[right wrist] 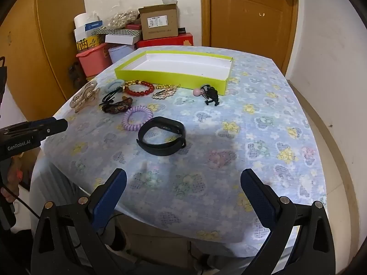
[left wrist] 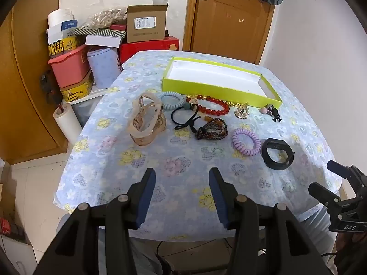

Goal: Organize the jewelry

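Jewelry: laid in a loose row on the table (right wrist: pixel 263 114), in front of the lime-green tray (left wrist: pixel 220 90).
Black wristband (right wrist: pixel 161 138): nearest to me, beside the purple coil hair tie (right wrist: pixel 137 118).
Red bead bracelet (left wrist: pixel 212 107): just before the tray wall.
Tray: white inside, holds nothing.
My left gripper (left wrist: pixel 182 178): jaws apart, grasping nothing.
My right gripper (right wrist: pixel 183 178): jaws spread wide, grasping nothing, over the near table edge.

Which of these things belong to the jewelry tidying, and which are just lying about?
For the job:
green tray
black wristband
purple coil tie
red bead bracelet

Lying about:
cardboard box
pink bucket
door
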Demonstrator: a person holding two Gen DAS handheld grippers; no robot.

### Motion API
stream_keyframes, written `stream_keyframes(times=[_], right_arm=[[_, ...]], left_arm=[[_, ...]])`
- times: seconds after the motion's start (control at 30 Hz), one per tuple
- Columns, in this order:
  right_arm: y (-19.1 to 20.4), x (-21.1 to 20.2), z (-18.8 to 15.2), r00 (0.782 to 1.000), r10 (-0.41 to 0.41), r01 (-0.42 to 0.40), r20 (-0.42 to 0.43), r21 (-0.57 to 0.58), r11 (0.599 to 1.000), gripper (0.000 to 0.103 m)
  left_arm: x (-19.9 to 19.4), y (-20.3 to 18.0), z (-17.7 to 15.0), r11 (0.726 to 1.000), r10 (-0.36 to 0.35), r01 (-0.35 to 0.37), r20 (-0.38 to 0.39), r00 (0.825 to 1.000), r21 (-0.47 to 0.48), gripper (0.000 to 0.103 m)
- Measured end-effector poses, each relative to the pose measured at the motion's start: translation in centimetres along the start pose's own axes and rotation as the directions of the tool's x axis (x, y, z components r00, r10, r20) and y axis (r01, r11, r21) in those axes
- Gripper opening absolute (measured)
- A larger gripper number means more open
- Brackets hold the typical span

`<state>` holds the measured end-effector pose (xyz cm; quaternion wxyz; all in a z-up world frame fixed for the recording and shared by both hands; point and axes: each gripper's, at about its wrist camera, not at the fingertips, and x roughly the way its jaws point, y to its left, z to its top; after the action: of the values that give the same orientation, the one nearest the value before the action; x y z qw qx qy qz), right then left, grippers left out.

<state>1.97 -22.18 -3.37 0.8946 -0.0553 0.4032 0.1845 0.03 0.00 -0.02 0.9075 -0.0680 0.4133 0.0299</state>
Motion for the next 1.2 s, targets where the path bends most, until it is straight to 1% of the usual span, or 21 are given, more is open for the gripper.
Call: stream_keyframes(times=[0.13,0.23,0.33,0.47,0.67,1.2], right_arm=[[-0.1,-0.2,0.2,1.000,-0.003,0.003,0.003,-0.003,1.000,0.100],[0.9,0.0,0.3,1.000,-0.015,0.015,-0.009,-0.023,1.000,0.100],[1.0,-0.1,0.1,1.000,-0.001,0.002,0.005,-0.023,1.000,0.100],[1.1,-0.1,0.2,1.000,0.002,-0.002,-0.002,-0.019,1.000,0.100],[1.2,0.0,0.3,1.000,-0.003,0.003,-0.004,-0.025,1.000,0.100],[1.3,0.0,0.2,1.000,-0.010,0.009,-0.015,-0.030,0.999,0.100]], left_arm=[[0.0,-0.1,0.0,1.000,0.003,-0.003,0.003,1.000,0.008,0.050],[-0.4,-0.3,-0.5,1.000,-0.003,0.003,0.010,1.000,0.016,0.050],[-0.5,-0.3,-0.5,1.000,0.000,-0.001,0.008,1.000,0.029,0.050],[-0.4,-0.5,-0.3,0.999,-0.001,0.001,0.002,1.000,0.034,0.050],[-0.4,-0.5,-0.2,0.999,-0.001,0.001,0.002,1.000,0.033,0.050],[-0.1,-0.4,-0.6,0.999,-0.031,0.031,-0.009,0.999,0.029,0.050]])
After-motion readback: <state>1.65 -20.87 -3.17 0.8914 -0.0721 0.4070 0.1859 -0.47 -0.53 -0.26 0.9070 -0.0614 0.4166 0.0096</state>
